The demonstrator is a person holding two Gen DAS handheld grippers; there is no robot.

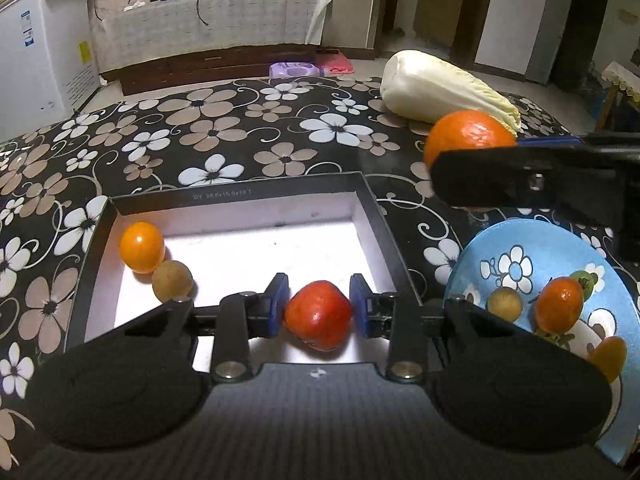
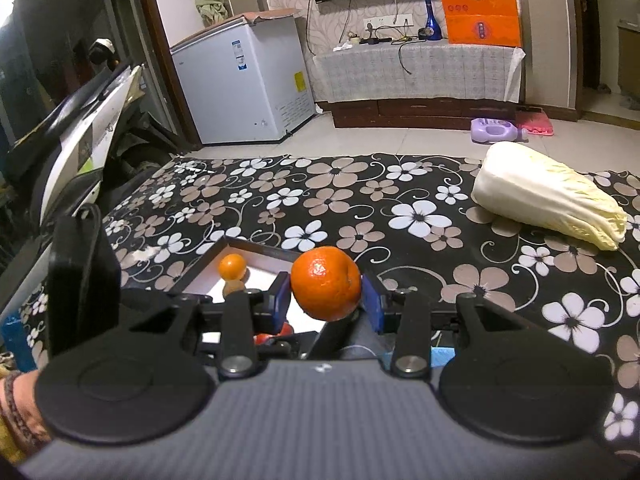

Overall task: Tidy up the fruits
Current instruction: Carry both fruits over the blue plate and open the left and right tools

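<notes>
The left gripper [image 1: 319, 312] squeezes a red fruit [image 1: 319, 316], maybe a small apple, over the box [image 1: 240, 196]. The right gripper [image 2: 327, 294] grips an orange [image 2: 326, 284], waiting to drop it in.

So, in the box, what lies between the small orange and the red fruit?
A brown fruit touches the small orange; then bare white box floor up to the red fruit, seen in the left wrist view.

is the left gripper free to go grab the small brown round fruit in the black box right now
Probably not: the left gripper is already shut on a red round fruit. The small brown round fruit lies uncovered in the black box, beside a small orange fruit.
</notes>
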